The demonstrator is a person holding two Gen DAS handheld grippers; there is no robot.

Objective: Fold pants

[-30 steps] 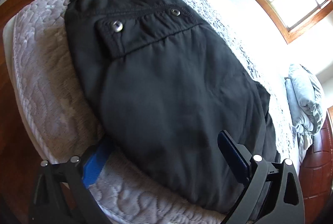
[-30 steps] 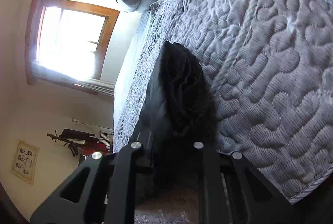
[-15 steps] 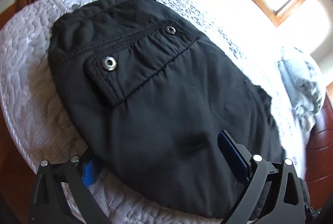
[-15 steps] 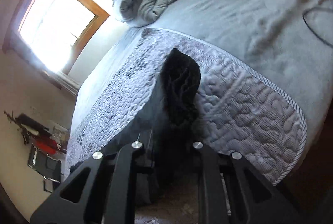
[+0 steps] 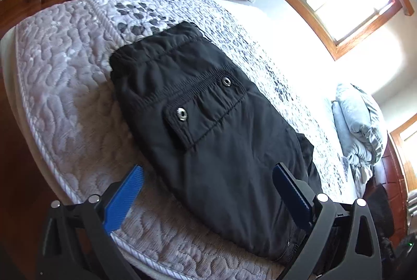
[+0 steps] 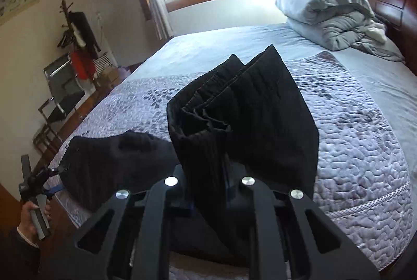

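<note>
Black pants (image 5: 208, 129) lie on the quilted bed (image 5: 65, 103), waist end toward the far edge, pocket flap with two snaps facing up. Left gripper (image 5: 208, 191) hovers over the near end of the pants, blue fingers (image 5: 122, 199) wide open, holding nothing. Right gripper (image 6: 208, 201) is clamped on the leg ends, lifted above the bed; the pads are probably hidden by cloth. Gray duvet (image 6: 331, 11) sits near the headboard.

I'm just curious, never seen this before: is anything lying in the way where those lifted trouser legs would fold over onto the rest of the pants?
Nothing visible. The right gripper is shut on the lifted legs, and the top of the pants on the bed is bare. The open left gripper sits at the near edge.
</note>
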